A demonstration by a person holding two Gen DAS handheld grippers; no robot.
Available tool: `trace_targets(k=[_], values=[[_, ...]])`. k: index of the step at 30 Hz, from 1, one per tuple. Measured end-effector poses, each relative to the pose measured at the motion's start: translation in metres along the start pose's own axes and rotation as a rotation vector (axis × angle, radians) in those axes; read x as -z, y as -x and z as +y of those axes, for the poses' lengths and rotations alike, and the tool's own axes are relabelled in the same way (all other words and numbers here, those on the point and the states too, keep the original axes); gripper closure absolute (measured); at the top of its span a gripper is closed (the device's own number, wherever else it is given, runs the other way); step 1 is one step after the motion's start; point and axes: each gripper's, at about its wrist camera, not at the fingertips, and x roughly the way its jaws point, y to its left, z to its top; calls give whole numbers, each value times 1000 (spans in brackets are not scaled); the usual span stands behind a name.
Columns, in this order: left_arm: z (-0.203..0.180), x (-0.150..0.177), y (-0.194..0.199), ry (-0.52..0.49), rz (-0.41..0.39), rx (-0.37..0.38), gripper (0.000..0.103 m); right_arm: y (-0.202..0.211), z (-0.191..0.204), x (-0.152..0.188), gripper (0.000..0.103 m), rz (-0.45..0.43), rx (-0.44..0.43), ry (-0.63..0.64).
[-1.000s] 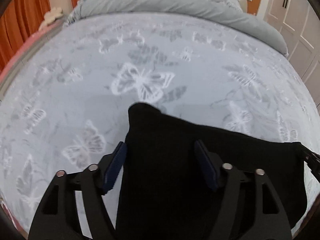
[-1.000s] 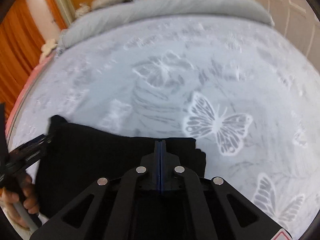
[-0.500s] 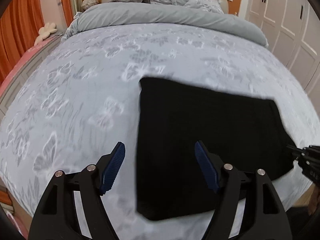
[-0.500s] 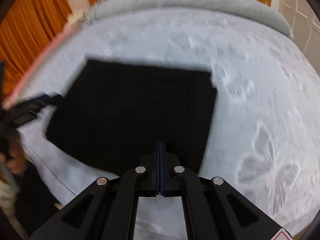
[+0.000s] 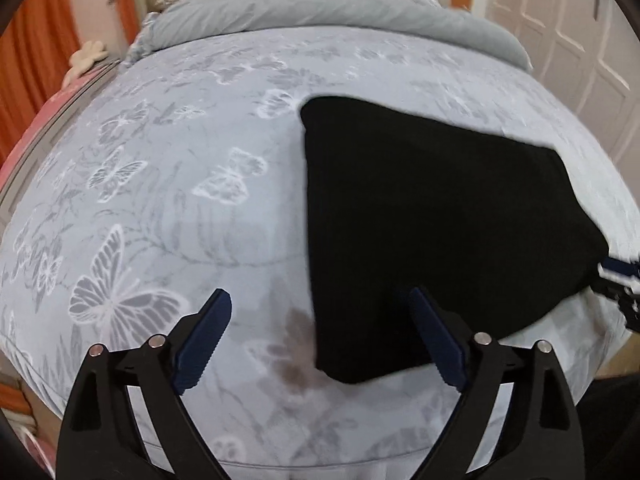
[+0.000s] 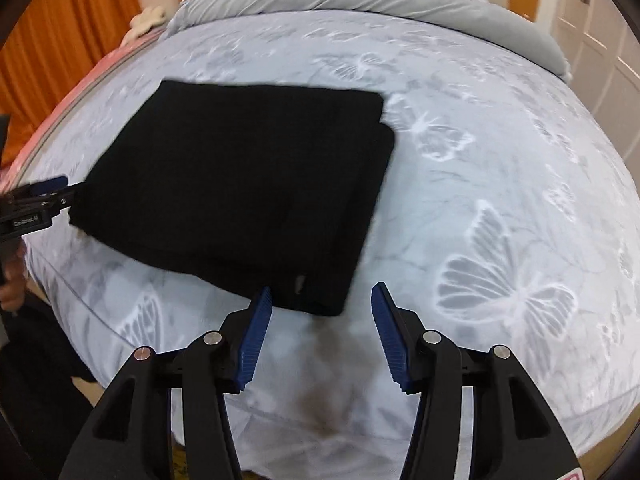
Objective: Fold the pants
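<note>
The black pants (image 5: 436, 216) lie folded into a flat rectangle near the front edge of the bed; they also show in the right wrist view (image 6: 248, 184). My left gripper (image 5: 320, 336) is open and empty, raised above the pants' near left corner. My right gripper (image 6: 322, 328) is open and empty, just in front of the pants' near right corner. The left gripper shows at the left edge of the right wrist view (image 6: 36, 204), beside the pants. The right gripper shows blurred at the right edge of the left wrist view (image 5: 620, 284).
The bed (image 5: 168, 184) has a light blue cover with butterfly print (image 6: 504, 280). A grey rolled duvet (image 5: 332, 12) lies along the headboard. Orange curtains (image 6: 60, 36) hang at the left, white wardrobe doors (image 5: 560, 40) at the right. A brownish stain (image 6: 320, 396) marks the front edge.
Both grippers have pulled back and up from the pants. The right gripper, shut on the cloth one second ago, has let go and opened. The pants now lie flat on the bed.
</note>
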Motion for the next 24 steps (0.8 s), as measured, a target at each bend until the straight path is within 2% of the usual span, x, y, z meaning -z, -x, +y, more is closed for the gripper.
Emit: trace_targets(k=[3,4,6,8,9,11,12,15,19,20,21,22,24], values=[[-13,6,-11,-66,15,-65,15,-16,5,-6,67,21,4,13],[-15,5,-10,-75,8,-73,15,-13,5,-9,77,14,4,10],[-15,5,-5,-82,-11,-81,15,3,1,-12,83,-25,-9,-32],[-11,5,-5,-77,-17,-88,14,17,-11,-12,85,-55,-48,-80],[-10,5,-7,-72,-14,-90,12,12,-15,-11,85,-33,-50,-83],[-7,5,-11,-65,4,-82,11,-12,-23,-3,83,65,-51,-106],[-6,5,-11,-64,6,-76,11,-15,-22,-1,82,76,-46,-99],[-3,3,0,-44,-15,-81,11,16,-26,-8,82,-23,-93,-120],[2,-6,6,4,-34,-75,9,66,-33,-25,75,-260,-126,-182],[2,-9,6,10,-33,-79,9,69,-30,-29,75,-290,-143,-182],[1,-12,4,16,-31,-89,9,70,-25,-35,79,-308,-157,-172],[1,-18,1,28,-26,-104,9,68,-16,-44,91,-319,-160,-148],[1,-28,-1,53,-30,-122,9,59,6,-60,103,-311,-151,-89]])
